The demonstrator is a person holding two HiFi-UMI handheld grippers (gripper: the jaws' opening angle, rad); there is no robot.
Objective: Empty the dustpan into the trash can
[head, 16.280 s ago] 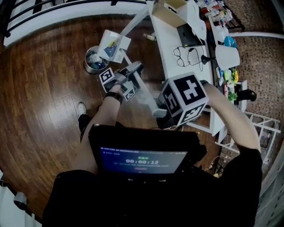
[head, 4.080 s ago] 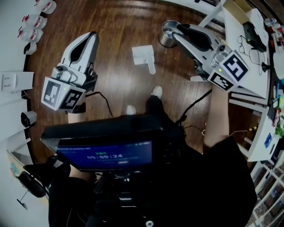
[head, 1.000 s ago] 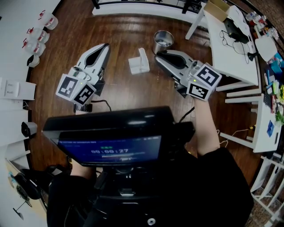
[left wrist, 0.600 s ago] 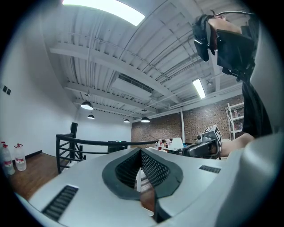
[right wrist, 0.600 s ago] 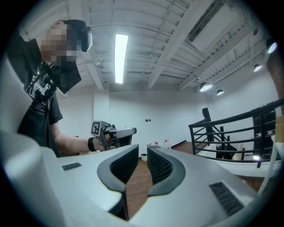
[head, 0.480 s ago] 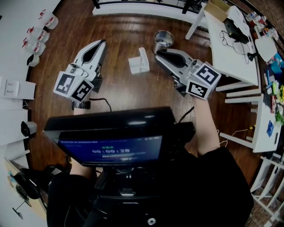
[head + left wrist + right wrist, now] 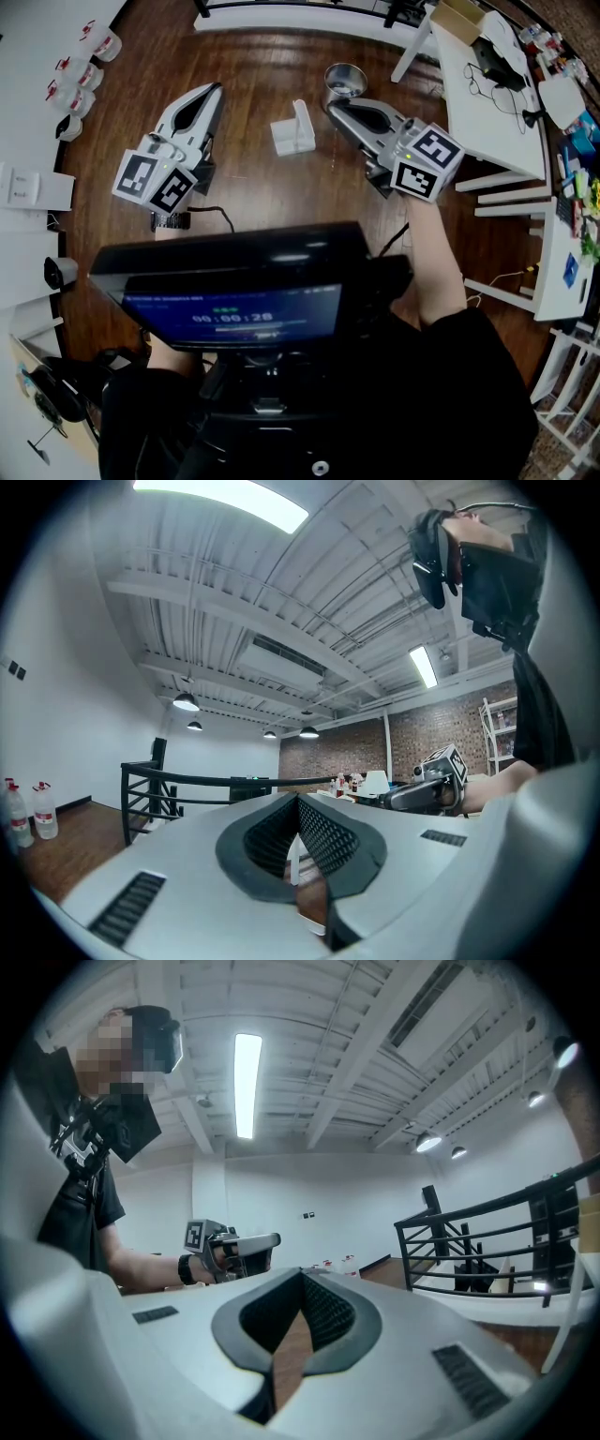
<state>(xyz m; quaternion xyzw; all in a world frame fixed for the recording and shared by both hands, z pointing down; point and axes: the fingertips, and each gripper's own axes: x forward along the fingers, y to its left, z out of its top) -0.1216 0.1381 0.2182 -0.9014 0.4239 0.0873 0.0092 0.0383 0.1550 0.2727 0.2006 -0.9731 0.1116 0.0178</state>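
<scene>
So, the dustpan (image 7: 293, 134) is the white thing on the brown wooden floor (image 7: 253, 66), upper middle of the head view, handle end toward the top of the frame; nothing is touching it, and neither gripper has hold of it. The trash can (image 7: 345, 82), a small round metal one, stands just up and right of it; near, but apart. Can't make out what's inside either of them.

The right gripper (image 7: 333, 107) comes in from the right of the frame and its tip lines up with the lower edge of the can in the picture; can't tell whether it touches. Its own view shows the two jaws (image 7: 302, 1275) pressed together at the tip with nothing between them, only a strip of floor below. The left gripper (image 7: 210, 92) hangs over bare floor at the left of the dustpan, well apart from it; its jaws (image 7: 298, 799) are closed too, and empty. Both grippers point toward the top of the frame, one on each side of the dustpan.

Further out: a white table (image 7: 487, 122) with glasses and cables on it fills the upper right; a few white bottles (image 7: 77, 45) sit along the wall at upper left; a dark screen (image 7: 234, 305) on the person's chest fills the lower middle. Each gripper view also catches the other gripper out across the room, held in a hand.
</scene>
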